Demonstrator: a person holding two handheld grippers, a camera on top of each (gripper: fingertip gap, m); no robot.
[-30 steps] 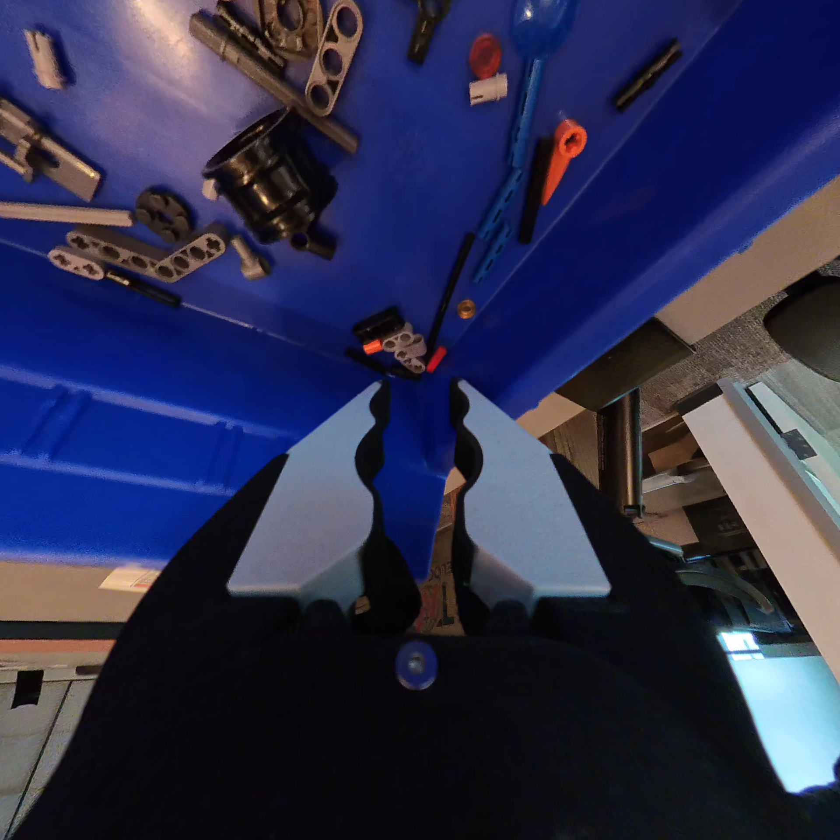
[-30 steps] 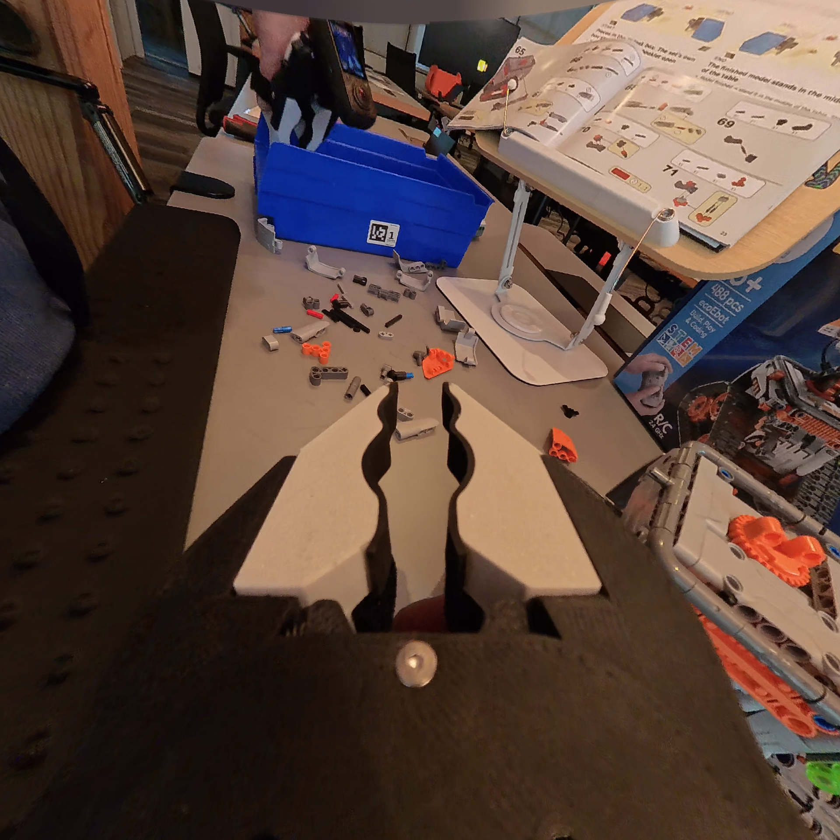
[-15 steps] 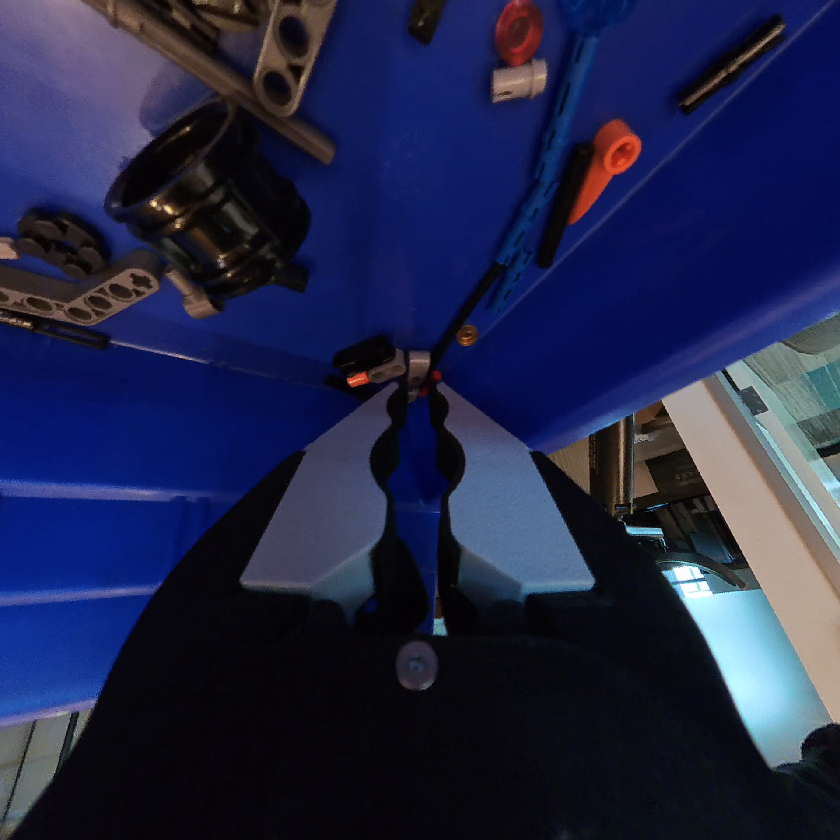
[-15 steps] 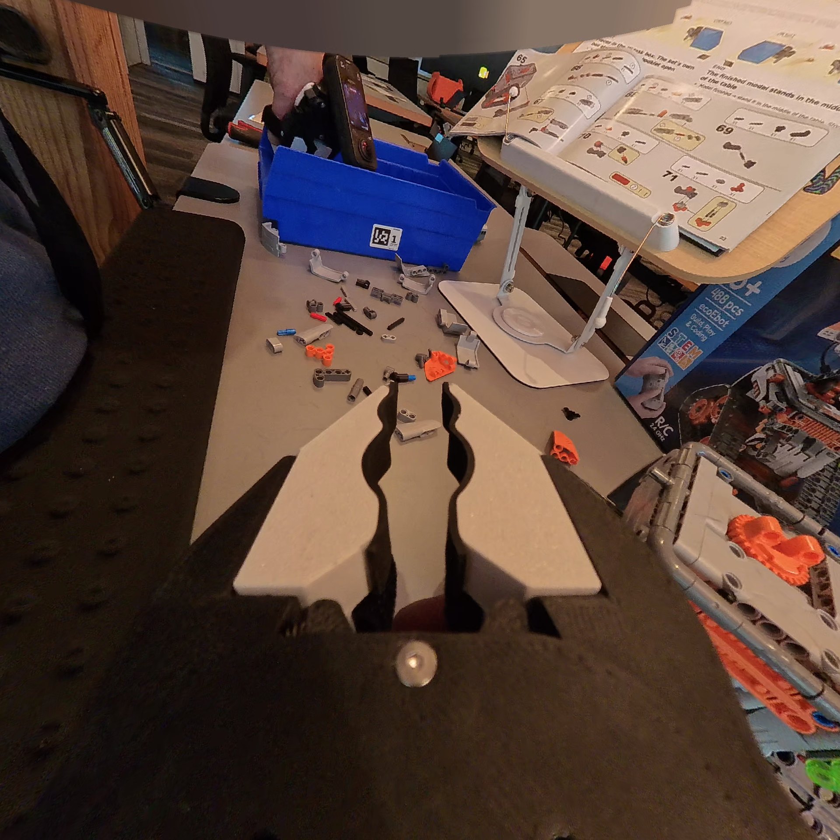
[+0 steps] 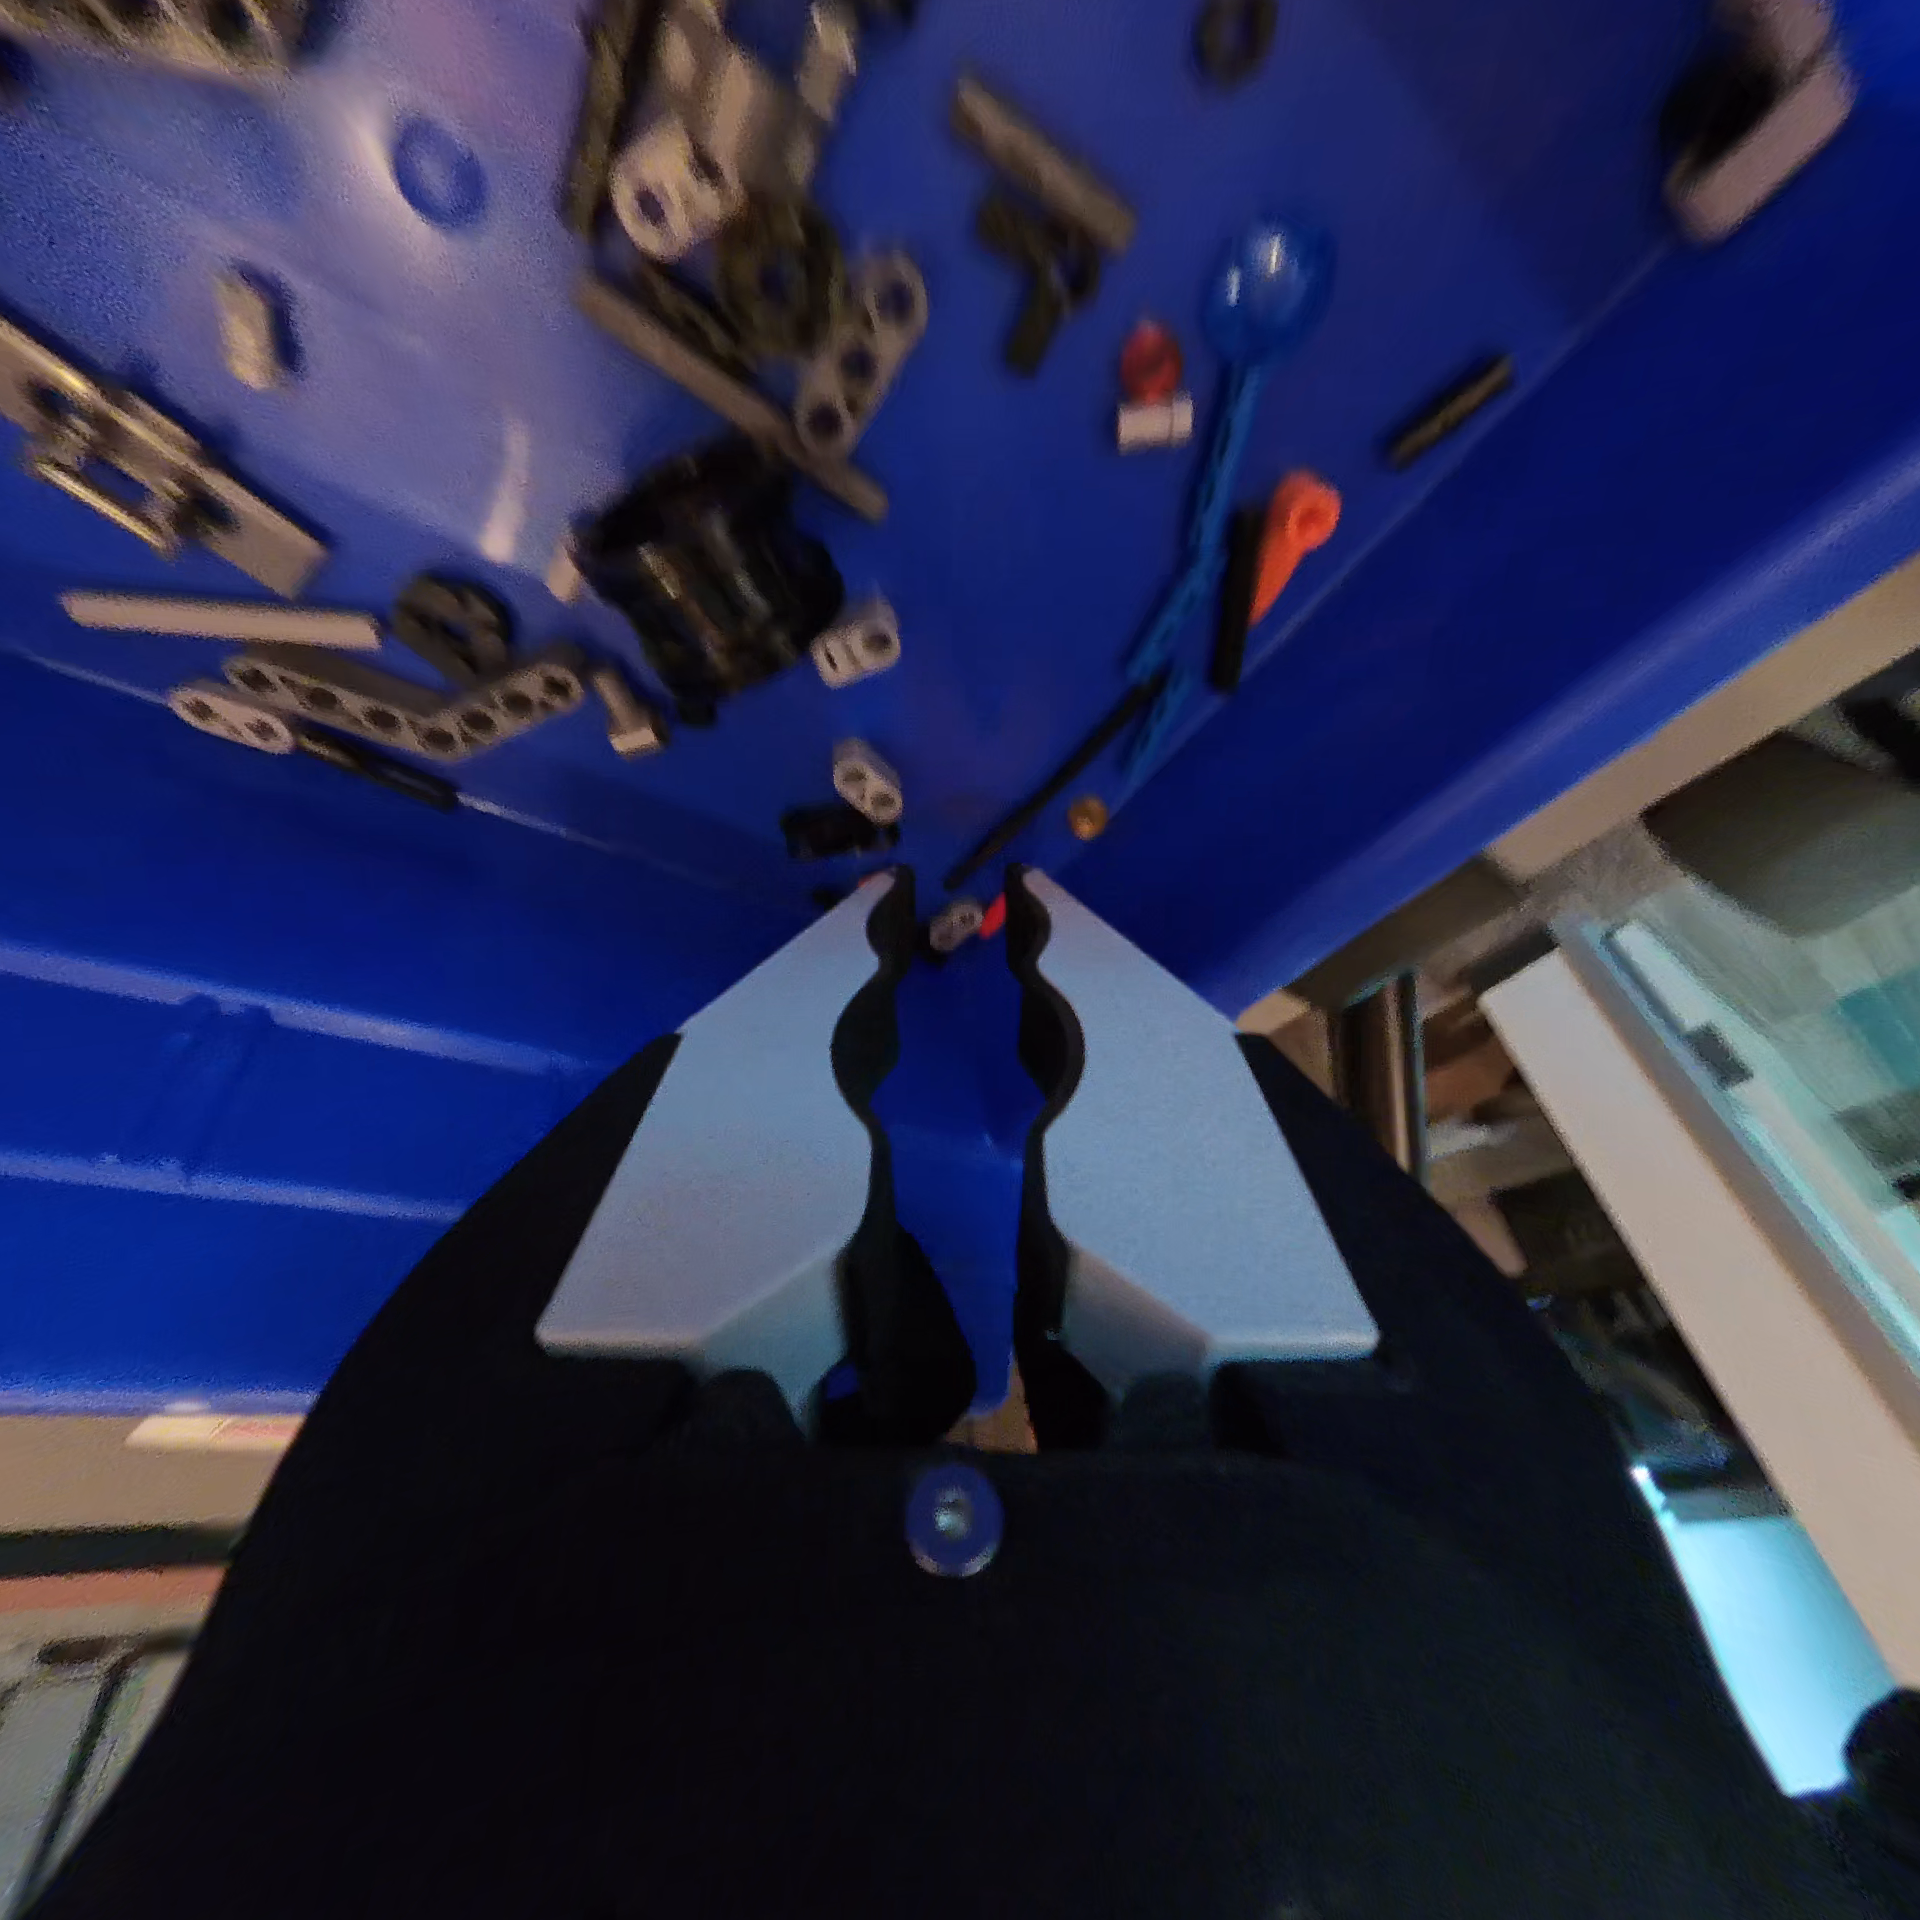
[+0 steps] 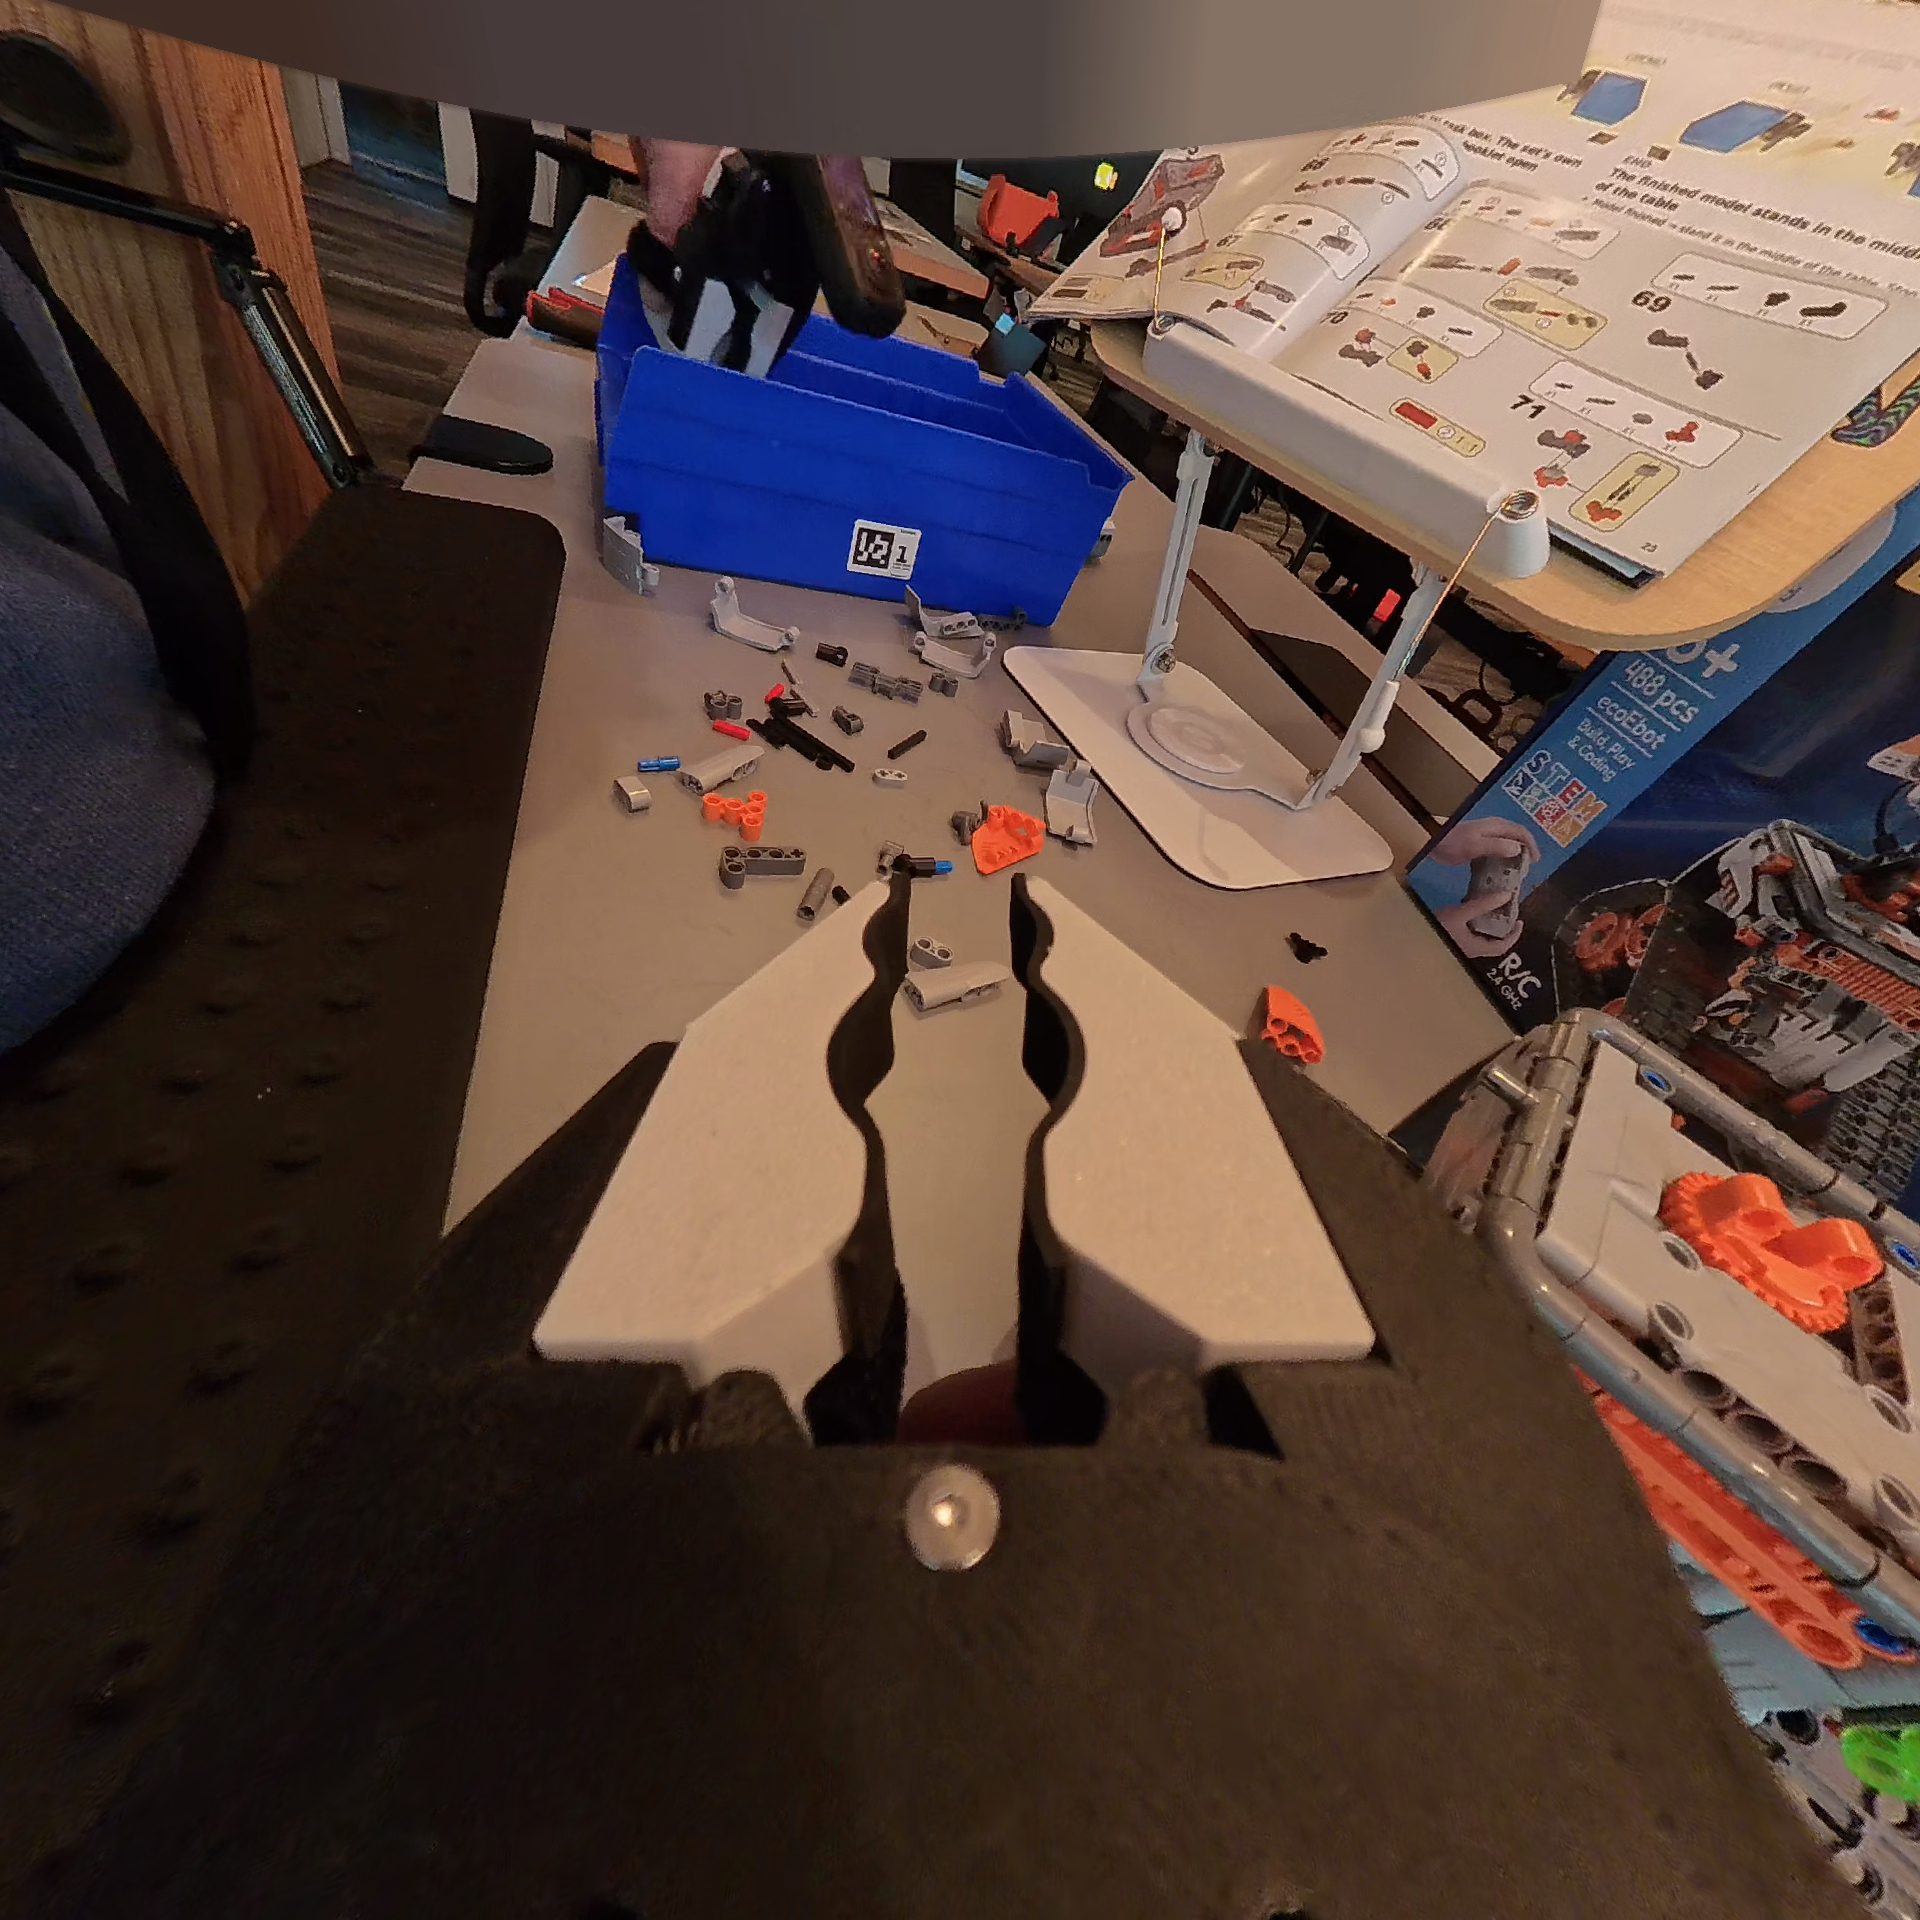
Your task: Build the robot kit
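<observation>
My left gripper (image 5: pixel 958 883) reaches into the corner of a blue bin (image 5: pixel 312 1039) that holds several building pieces. Its jaws stand a little apart on a small grey connector with a red pin (image 5: pixel 956 923), held just off the bin floor. A black hub (image 5: pixel 717 597), a grey bent beam (image 5: pixel 395 707) and an orange piece (image 5: pixel 1288 551) lie on the floor. My right gripper (image 6: pixel 956 883) is open and empty above the grey table (image 6: pixel 623 987), over a small grey panel piece (image 6: pixel 956 985). The right wrist view shows the bin (image 6: pixel 831 488) and the left gripper (image 6: pixel 727 312) in it.
Several small pieces are scattered on the table, among them an orange plate (image 6: pixel 1006 840) and an orange block (image 6: pixel 1291 1023). A white stand (image 6: pixel 1195 748) holds an open booklet (image 6: pixel 1507 343). A product box (image 6: pixel 1662 831) and a partly built model (image 6: pixel 1714 1299) are at the right; a black mat (image 6: pixel 260 935) lies left.
My left gripper closed in at the bin corner, then drew back up; the grey connector came with it. The view is blurred from motion. My right gripper stayed almost still.
</observation>
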